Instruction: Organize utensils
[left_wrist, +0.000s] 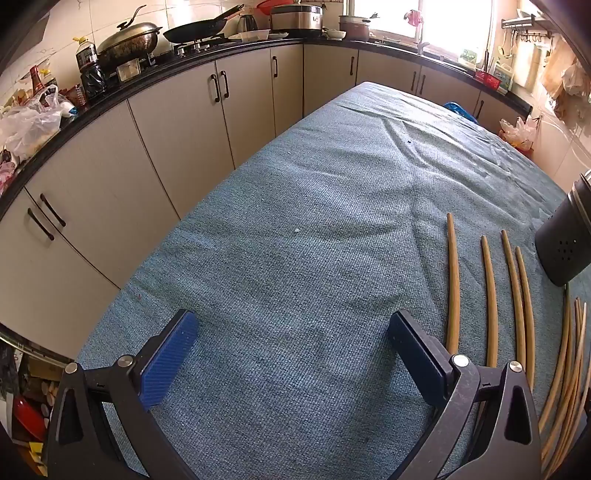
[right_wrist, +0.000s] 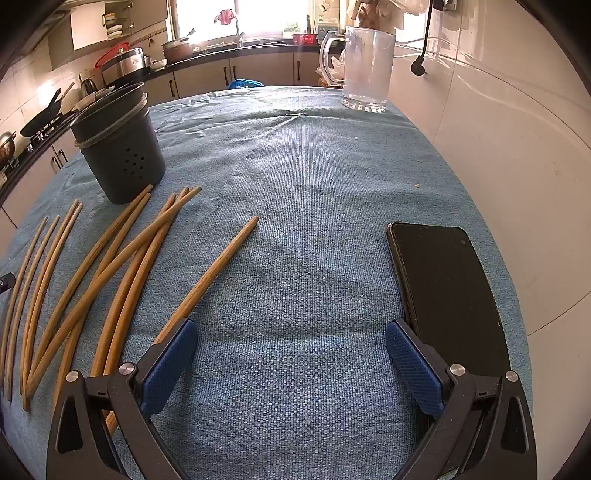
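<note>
Kitchen cabinets and a cluttered counter with woks curve round behind a table covered in a blue woven cloth (right_wrist: 295, 206), rumpled toward its far end.

On the far left, the left gripper (left_wrist: 291, 354) hovers low over bare cloth, its jaws spread wide with nothing between them. Just to its right lie four loose wooden chopsticks (left_wrist: 491, 295), roughly parallel and apart from one another. Right of those stands the dark perforated utensil holder (right_wrist: 118, 147), upright, with a second cup nested inside it. In front of the holder, a looser heap of chopsticks (right_wrist: 122, 258) crosses and overlaps. One single chopstick (right_wrist: 218, 266) lies apart from the heap, and its near end runs under or beside the right gripper's left finger; which of the two I cannot tell. The right gripper (right_wrist: 291, 365) is likewise spread wide and empty. Just beside its right finger lies a black smartphone (right_wrist: 443, 288), and a glass mug (right_wrist: 365, 70) stands at the far edge.

The likeliest trouble is in the heap: closing on one stick where several cross would probably drag or roll its neighbours. The sticks are thin and lie flat, so a pinch may slip. A careless sweep of the right gripper could nudge the smartphone, and a stick pushed against the holder's rim might tip it.
</note>
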